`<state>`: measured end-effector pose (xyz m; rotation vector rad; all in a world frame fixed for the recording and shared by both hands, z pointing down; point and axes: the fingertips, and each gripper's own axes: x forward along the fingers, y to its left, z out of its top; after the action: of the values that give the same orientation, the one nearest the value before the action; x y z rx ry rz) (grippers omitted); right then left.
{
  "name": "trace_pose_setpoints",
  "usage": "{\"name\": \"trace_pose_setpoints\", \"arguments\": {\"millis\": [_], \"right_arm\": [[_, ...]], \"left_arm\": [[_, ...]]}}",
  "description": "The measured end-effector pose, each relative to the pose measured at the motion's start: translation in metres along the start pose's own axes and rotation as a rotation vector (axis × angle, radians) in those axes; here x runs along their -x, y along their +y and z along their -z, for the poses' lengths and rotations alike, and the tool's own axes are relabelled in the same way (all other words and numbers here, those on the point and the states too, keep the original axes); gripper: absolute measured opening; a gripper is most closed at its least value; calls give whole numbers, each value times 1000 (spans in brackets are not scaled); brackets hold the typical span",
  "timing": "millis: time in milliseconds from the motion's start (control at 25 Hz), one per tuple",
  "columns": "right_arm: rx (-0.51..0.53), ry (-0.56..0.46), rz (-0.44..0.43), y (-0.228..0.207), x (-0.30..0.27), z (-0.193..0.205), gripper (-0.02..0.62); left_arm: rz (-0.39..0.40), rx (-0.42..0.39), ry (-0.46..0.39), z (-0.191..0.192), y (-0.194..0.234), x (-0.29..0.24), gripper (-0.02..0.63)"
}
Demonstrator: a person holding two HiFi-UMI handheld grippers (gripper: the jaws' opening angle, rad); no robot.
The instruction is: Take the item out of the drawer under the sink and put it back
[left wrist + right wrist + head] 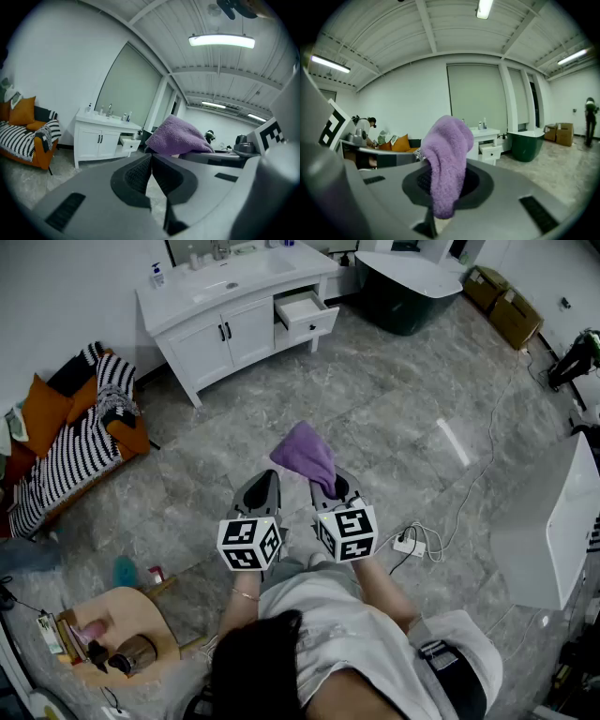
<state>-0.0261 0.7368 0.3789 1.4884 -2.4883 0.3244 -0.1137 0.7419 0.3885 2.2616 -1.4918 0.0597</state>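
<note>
A purple towel (307, 456) is pinched in my right gripper (326, 486), which is shut on it; in the right gripper view the purple towel (449, 159) droops over the jaws. My left gripper (265, 486) is held beside it, shut and empty, its pads (140, 172) meeting. The purple towel (178, 137) also shows just right of the left jaws. The white sink cabinet (228, 310) stands across the room at the back, its drawer (306, 313) pulled open on the right side. Both grippers are held well away from it, over the tiled floor.
A dark green bathtub (408, 287) sits right of the cabinet. A striped sofa with orange cushions (75, 432) is at left. A power strip and cable (412, 545) lie on the floor at right. A round wooden stool (117, 634) stands at lower left.
</note>
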Motion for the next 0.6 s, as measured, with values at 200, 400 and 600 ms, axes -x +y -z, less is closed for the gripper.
{"name": "trace_pose_setpoints", "arguments": {"millis": [200, 400, 600], "right_arm": [[-39, -2, -26, -2, -1, -5, 49], [-138, 35, -84, 2, -5, -5, 49], [-164, 45, -104, 4, -8, -15, 49]], "left_arm": [[-1, -7, -8, -6, -6, -4, 9], [2, 21, -3, -6, -15, -6, 9], [13, 29, 0, -11, -21, -9, 8]]}}
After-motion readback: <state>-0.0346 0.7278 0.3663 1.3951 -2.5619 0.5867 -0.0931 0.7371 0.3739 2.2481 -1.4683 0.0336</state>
